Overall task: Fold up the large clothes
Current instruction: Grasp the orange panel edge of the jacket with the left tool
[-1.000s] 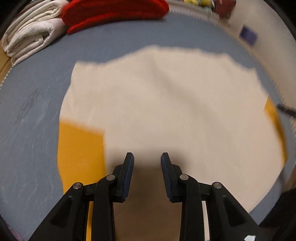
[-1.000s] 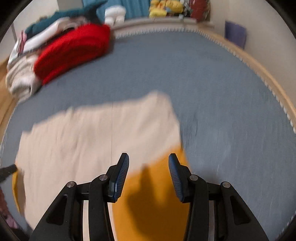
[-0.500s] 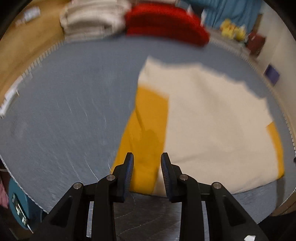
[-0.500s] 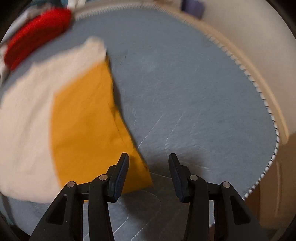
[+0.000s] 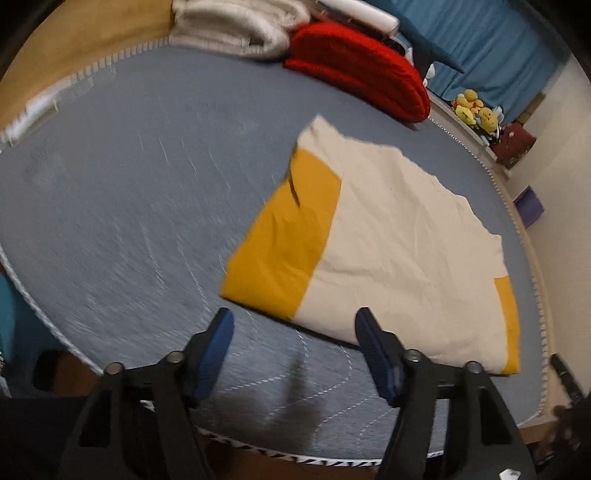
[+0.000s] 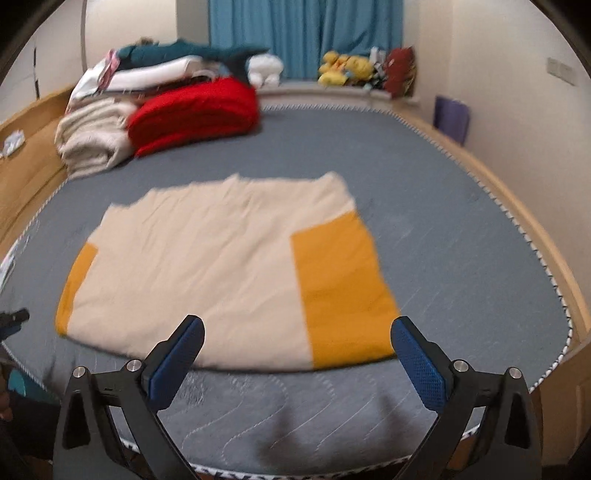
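A cream garment with mustard-yellow side panels lies folded flat on the grey-blue mattress. My left gripper hovers over the mattress's near edge, just short of the garment's yellow corner; its jaws are opening with nothing between them. My right gripper hangs above the garment's near hem, jaws opening wide and holding nothing. The tip of the left gripper shows at the left edge of the right wrist view.
A red folded blanket and a cream rolled blanket sit at the far side of the mattress, with more folded clothes behind. Yellow plush toys line the window ledge under blue curtains. A wooden bed frame rims the mattress.
Both grippers pulled back from the garment toward the mattress's near edge and rose. Both sets of jaws spread wider. The garment stays flat on the mattress.
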Action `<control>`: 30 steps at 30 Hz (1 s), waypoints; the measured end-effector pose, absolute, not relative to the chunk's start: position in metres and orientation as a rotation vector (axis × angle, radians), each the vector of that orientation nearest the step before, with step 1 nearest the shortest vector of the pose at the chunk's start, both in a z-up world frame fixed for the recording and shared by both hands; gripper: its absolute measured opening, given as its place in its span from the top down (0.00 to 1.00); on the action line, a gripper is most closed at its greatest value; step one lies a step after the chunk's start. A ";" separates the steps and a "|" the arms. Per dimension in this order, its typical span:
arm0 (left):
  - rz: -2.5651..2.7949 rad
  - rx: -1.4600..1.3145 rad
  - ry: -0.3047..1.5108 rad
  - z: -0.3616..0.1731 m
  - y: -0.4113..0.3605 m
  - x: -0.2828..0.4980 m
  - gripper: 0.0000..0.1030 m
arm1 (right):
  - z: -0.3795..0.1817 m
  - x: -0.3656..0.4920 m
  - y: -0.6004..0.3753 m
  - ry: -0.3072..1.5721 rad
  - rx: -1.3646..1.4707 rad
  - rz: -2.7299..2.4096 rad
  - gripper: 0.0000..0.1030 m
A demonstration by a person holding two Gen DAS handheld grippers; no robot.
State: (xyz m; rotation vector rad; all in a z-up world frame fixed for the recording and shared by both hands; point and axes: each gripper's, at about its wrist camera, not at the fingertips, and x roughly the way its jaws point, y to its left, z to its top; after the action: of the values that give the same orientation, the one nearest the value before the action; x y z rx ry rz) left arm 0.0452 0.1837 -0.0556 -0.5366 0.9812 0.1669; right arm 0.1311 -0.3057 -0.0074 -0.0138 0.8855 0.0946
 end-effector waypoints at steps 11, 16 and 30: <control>0.189 -0.889 1.027 -0.138 0.200 0.061 0.49 | -0.021 0.151 -0.280 0.875 -0.037 0.152 0.13; 0.181 -0.901 0.979 -0.140 0.202 0.074 0.42 | -0.024 0.155 -0.274 0.882 -0.025 0.190 0.15; 0.128 -0.963 0.845 -0.147 0.198 0.110 0.56 | -0.026 0.150 -0.255 0.864 -0.047 0.298 0.17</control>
State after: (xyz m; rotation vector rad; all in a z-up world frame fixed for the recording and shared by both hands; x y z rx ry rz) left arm 0.1102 0.1983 -0.1470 -0.9634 0.8450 0.1278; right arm 0.1497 -0.2546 -0.0261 -0.0475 0.8644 0.2983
